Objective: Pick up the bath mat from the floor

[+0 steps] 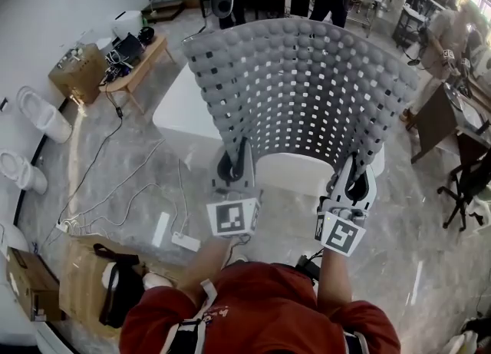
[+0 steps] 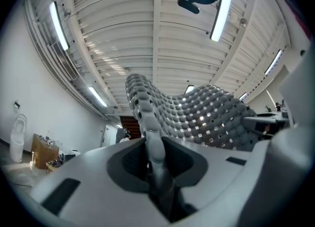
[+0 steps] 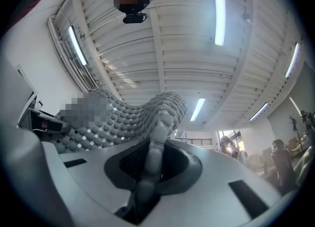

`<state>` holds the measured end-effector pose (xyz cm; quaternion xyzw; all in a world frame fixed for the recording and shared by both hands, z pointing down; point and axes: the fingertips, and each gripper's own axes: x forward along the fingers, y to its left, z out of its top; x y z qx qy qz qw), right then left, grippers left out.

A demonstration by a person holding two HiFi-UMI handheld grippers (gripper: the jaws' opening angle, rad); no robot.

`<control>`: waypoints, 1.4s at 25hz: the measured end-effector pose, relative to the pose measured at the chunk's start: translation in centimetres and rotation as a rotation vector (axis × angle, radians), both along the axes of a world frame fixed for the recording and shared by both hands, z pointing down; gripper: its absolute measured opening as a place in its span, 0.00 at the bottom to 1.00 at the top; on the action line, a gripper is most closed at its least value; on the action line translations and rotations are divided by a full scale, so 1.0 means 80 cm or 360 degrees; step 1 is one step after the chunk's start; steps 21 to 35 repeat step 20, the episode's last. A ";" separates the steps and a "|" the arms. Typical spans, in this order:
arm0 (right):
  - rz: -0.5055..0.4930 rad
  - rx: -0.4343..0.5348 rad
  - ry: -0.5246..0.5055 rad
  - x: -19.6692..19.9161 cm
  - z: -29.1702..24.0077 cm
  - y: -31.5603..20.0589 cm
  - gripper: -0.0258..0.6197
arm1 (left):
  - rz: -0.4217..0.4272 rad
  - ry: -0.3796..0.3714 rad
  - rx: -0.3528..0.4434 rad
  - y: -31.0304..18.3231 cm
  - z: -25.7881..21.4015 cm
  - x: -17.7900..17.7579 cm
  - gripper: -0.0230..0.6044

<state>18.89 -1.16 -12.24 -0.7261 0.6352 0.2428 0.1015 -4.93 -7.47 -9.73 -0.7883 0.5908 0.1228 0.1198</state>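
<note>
- Bath mat (image 1: 307,91): a grey pebbled sheet pierced with rows of square holes. It is off the floor (image 1: 138,176), standing in front of the person as a curved wall, with its lower edge taken by both grippers.
- Handling (judged): soft and rubbery. It bows into an arc between the two holds, and its top curls over in both gripper views. The many holes suggest low weight. The bumps should give the pads purchase, so a slip looks unlikely. It is not fragile, but it is floppy and liable to fold or swing if the two holds move unevenly.
- Where to hold (judged): the near edge, with the two holds well apart, one toward each corner. That suits a limp sheet and keeps it spread.
- Left gripper (image 1: 234,167): jaws nearly together, pinching a ridge of the mat edge.
- Right gripper (image 1: 354,185): the same, clamped on the mat edge.
- Surroundings: a white slab (image 1: 180,107) lies beneath the mat. Loose cables (image 1: 115,199) run over the floor at left, well apart from it.
</note>
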 end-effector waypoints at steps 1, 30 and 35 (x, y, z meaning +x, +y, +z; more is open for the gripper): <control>0.0002 -0.0001 0.0001 0.000 -0.001 0.000 0.13 | 0.0000 -0.0002 -0.0001 0.000 -0.001 0.000 0.16; 0.0082 -0.0012 0.0013 -0.017 0.005 0.019 0.13 | 0.0071 0.0010 0.0005 0.012 0.003 -0.016 0.16; 0.0082 -0.0012 0.0013 -0.017 0.005 0.019 0.13 | 0.0071 0.0010 0.0005 0.012 0.003 -0.016 0.16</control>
